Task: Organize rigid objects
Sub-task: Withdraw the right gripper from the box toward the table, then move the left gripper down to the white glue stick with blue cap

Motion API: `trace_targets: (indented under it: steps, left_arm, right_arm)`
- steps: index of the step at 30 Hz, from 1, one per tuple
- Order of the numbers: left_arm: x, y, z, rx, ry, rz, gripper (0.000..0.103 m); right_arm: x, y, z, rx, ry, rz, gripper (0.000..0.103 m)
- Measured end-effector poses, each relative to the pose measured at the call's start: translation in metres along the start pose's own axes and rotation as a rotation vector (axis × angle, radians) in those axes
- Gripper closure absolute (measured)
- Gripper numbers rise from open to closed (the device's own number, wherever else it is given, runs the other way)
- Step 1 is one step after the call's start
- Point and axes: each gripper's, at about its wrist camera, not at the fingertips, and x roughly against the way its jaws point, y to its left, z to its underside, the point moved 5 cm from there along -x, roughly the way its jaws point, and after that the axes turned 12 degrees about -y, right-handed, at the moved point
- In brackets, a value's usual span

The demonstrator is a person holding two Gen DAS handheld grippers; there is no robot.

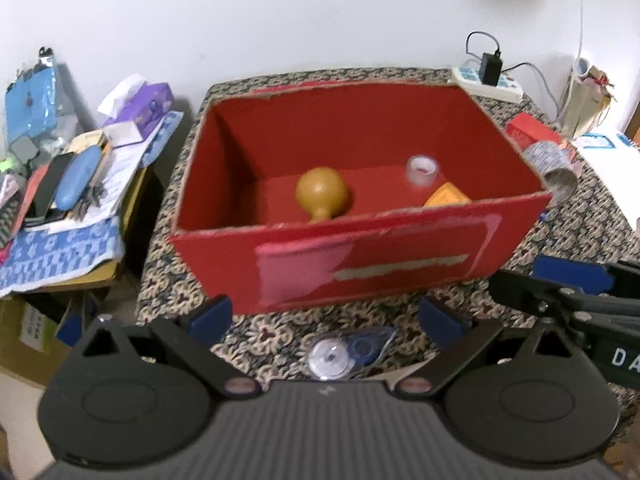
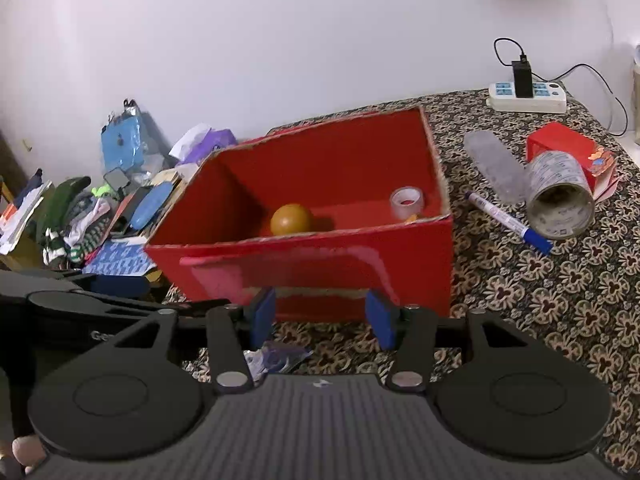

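Lettering "DA" on right hand-held gripper (image 2: 322, 320), jaws apart, empty; left hand-held gripper (image 1: 326, 318) wide open, empty.

At far right I see a white power strip (image 2: 527, 98) with a black charger (image 2: 522, 73) plugged in; at left, a purple tissue box (image 1: 149, 107) tops a cluttered pile.

Matt red cardboard box (image 1: 360, 256), rough torn rims, ahead of the tongs; inside, glossy wooden gourd (image 1: 322, 196), clear plastic tape roll (image 1: 422, 170); beneath, patterned woven cloth (image 2: 540, 300).
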Motion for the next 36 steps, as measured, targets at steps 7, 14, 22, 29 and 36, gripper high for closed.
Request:
trace_targets:
  steps: [7,14,22,29,36]
  left_arm:
    - [0.001,0.006,0.016,0.016,0.026,-0.008,0.004]
    - [-0.006,0.004,0.036,0.019,0.082,-0.033,0.004]
    - [-0.016,0.007,0.054,0.06,0.141,-0.071,0.004]
    - [-0.017,0.006,0.064,0.143,0.17,-0.089,0.004]
    - [-0.004,0.002,0.072,0.199,0.128,-0.093,0.004]
  right_arm:
    - [0.005,0.012,0.013,0.03,0.014,0.016,0.067]
    - [0.001,0.009,0.032,0.008,0.075,0.042,0.067]
    - [-0.011,0.005,0.047,-0.021,0.15,0.0,0.067]
    - [-0.018,-0.004,0.054,-0.07,0.22,-0.067,0.067]
    - [-0.016,-0.017,0.052,0.006,0.235,-0.106,0.067]
